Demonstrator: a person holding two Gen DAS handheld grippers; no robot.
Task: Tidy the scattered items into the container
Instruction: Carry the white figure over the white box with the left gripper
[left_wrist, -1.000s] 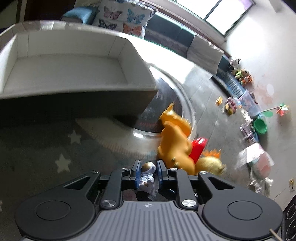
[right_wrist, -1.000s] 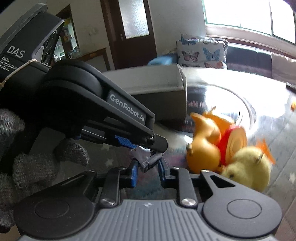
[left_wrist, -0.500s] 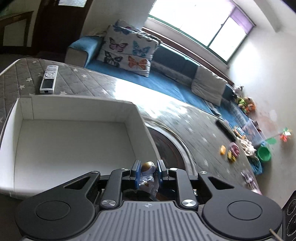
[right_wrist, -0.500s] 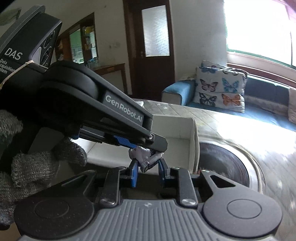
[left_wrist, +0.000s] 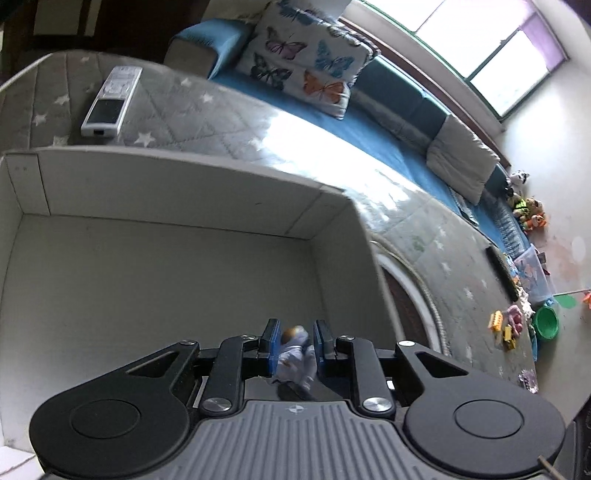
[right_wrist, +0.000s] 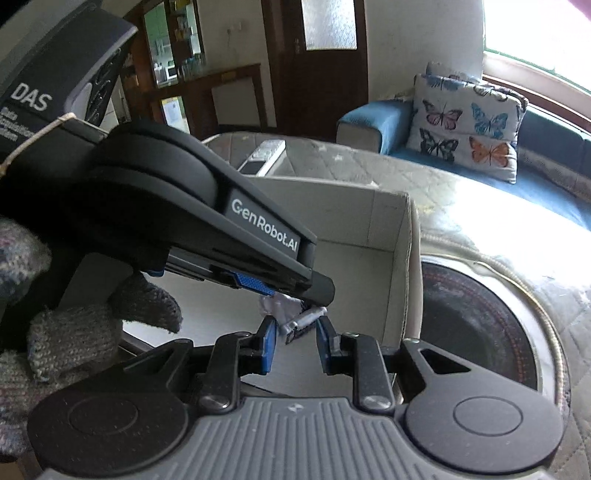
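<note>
My left gripper (left_wrist: 294, 345) is shut on a small white astronaut figure (left_wrist: 293, 356) and holds it over the inside of the open white box (left_wrist: 184, 184), near its right wall. The box interior shows no items in it. In the right wrist view the left gripper (right_wrist: 291, 291) reaches across from the left with the figure (right_wrist: 284, 310) hanging under its tip. My right gripper (right_wrist: 294, 341) is partly open and empty, just below that figure, at the near edge of the box (right_wrist: 402, 258).
A grey remote (left_wrist: 110, 101) lies on the quilted star-patterned table cover behind the box. A round dark inset (right_wrist: 476, 325) sits right of the box. A blue sofa with a butterfly cushion (left_wrist: 306, 59) is beyond. Toys and a green bowl (left_wrist: 546, 322) lie on the floor.
Both grippers rose from the table and the yellow toys and moved over the box. The left one kept hold of the astronaut and tilted down over the box interior.
</note>
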